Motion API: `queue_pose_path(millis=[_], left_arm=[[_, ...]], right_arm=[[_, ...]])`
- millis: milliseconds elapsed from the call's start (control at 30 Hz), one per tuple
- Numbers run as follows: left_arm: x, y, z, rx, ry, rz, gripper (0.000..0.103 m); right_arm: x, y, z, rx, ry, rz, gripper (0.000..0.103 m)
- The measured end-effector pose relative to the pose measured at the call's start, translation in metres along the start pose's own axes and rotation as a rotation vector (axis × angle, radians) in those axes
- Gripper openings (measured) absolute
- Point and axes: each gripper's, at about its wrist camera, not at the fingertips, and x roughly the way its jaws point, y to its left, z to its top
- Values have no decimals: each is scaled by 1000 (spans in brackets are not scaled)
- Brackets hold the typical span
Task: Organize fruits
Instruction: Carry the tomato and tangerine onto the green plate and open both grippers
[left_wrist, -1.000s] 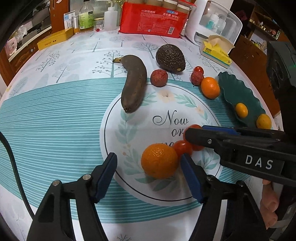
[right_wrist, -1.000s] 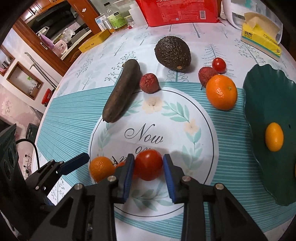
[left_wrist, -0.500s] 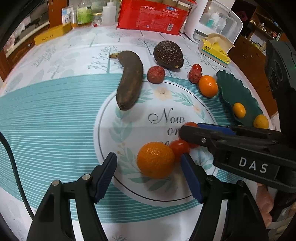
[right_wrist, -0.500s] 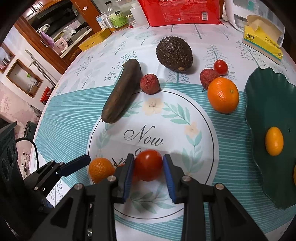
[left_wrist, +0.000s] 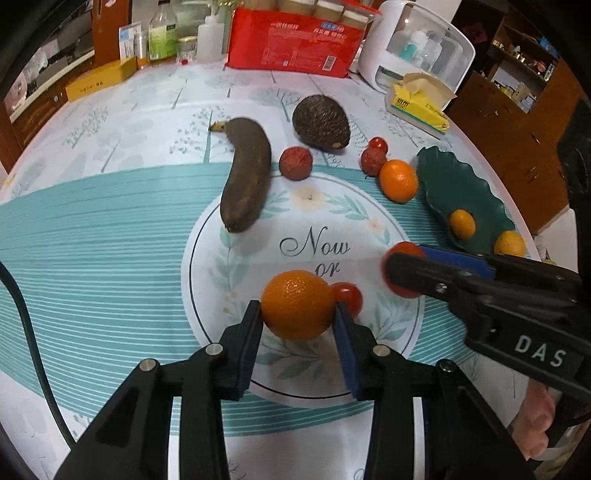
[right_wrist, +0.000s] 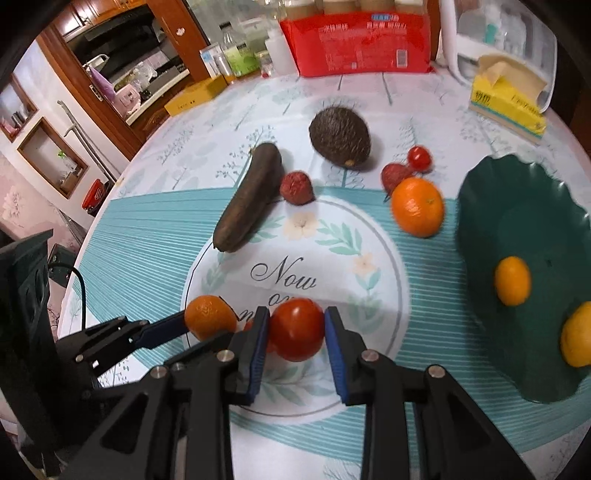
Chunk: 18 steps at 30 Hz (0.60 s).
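While the left gripper (left_wrist: 297, 314) has just been closing, its blue pads now sit against both sides of a mandarin (left_wrist: 297, 304) near the middle of the table (left_wrist: 92, 229), on the printed circle of the cloth, and that looks like a firm pinch from here. Over on the other side, the right gripper (right_wrist: 295, 330) is nearly shut on a tomato (right_wrist: 296, 328), pads pressed to it left and right. Where's it all headed? Most likely the green dish (right_wrist: 517, 206) at the right edge of the table, which already holds two small yellow-orange fruits (right_wrist: 512, 281). Now the risks. A little cherry tomato (left_wrist: 347, 297) sits touching the mandarin, right beside the left gripper's pad, so a careless lift could nudge it rolling across the cloth. The tomato is soft and smooth (squeeze harder and it splits, ease off and it slips out). Both grippers are working close together, so a crossing path toward the dish could knock them into each other. Between here and the dish lies a second mandarin (right_wrist: 417, 206) just beside the dish's rim, with a lychee (right_wrist: 393, 175) touching it: a low carry could clip either one. The banana (left_wrist: 245, 177) and avocado (left_wrist: 320, 121) sit well clear toward the far side.
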Motion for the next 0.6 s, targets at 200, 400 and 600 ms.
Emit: queue_pose_path(millis=[200, 400, 600], left_arm=[[-28, -18, 8, 39, -65, 29, 37], [-55, -54, 29, 104, -113, 44, 37], [-74, -113, 66, 181, -169, 34, 37]], right_arm=[[-35, -14, -4, 19, -81, -9, 30], [-74, -30, -6, 22, -166, -37, 30], [-138, -67, 5, 56, -315, -106, 30]])
